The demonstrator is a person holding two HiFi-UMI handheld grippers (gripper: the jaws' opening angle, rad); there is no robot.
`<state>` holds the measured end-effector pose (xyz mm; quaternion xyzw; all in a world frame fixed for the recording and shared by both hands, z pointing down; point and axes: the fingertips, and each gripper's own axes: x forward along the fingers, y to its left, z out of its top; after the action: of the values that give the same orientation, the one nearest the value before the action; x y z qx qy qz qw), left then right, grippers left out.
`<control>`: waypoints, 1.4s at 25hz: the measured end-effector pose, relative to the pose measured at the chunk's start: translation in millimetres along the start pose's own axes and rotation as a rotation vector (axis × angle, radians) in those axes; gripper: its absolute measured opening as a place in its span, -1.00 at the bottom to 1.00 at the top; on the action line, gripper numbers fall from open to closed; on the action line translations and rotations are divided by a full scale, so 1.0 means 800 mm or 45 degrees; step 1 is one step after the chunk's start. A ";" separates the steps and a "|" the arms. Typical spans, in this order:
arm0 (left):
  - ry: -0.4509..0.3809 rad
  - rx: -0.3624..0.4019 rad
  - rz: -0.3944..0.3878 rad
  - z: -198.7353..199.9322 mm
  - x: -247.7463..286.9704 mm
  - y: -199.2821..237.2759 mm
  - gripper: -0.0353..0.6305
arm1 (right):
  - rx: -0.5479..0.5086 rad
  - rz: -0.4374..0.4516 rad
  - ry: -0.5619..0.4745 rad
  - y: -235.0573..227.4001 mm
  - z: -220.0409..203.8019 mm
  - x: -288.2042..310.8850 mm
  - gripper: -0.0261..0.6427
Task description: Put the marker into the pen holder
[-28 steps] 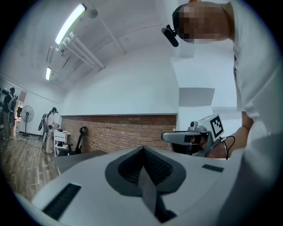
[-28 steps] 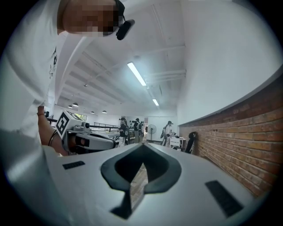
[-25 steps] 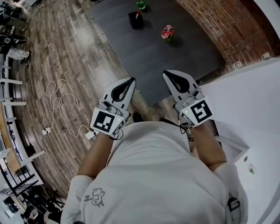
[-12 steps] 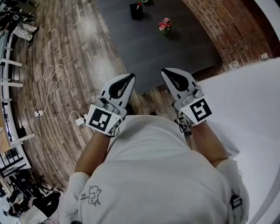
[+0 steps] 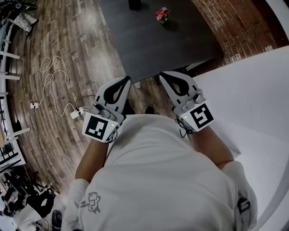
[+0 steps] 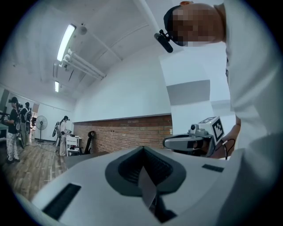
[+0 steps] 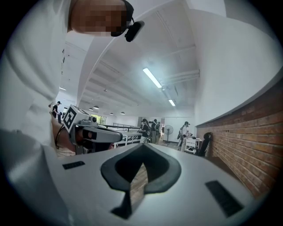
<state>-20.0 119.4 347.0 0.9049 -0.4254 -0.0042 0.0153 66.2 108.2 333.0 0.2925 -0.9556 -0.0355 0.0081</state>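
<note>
Since a second ago, the dark table has slid up the head view. The pen holder is now only a black sliver at the top edge, and both grippers sit nearer the person's chest.

Findings, left to right:

- Floor, far left: a white cable lies looped on the wood planks, well apart from the table.
- Left gripper: held against the white shirt and pointing toward the table's near edge. Its own view shows the jaws pressed together with nothing between them.
- Right gripper: held level with the left one and close beside it. Its jaws are likewise pressed together and empty.
- Table: a small pot of pink flowers stands near the far end, just right of the holder.
- Right side: a brick wall and a white surface.

The marker does not show in any current view. A second ago a red-tipped object stood in the holder, and that may be it.

Assessment: neither gripper carries anything and the person stands back from the table, so no placing is in hand. The task is either complete or not yet begun.

If the marker is still out, the next move calls for stepping up to the table, locating it, and spreading one gripper's jaws before closing on its barrel.
</note>
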 end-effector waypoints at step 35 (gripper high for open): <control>0.034 -0.027 0.158 -0.020 -0.048 -0.017 -0.86 | 0.035 0.011 -0.002 0.028 -0.019 -0.041 -0.91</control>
<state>-33.9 158.3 362.7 0.8765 -0.4804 0.0043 0.0310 81.6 144.1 349.8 0.2883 -0.9573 -0.0228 0.0035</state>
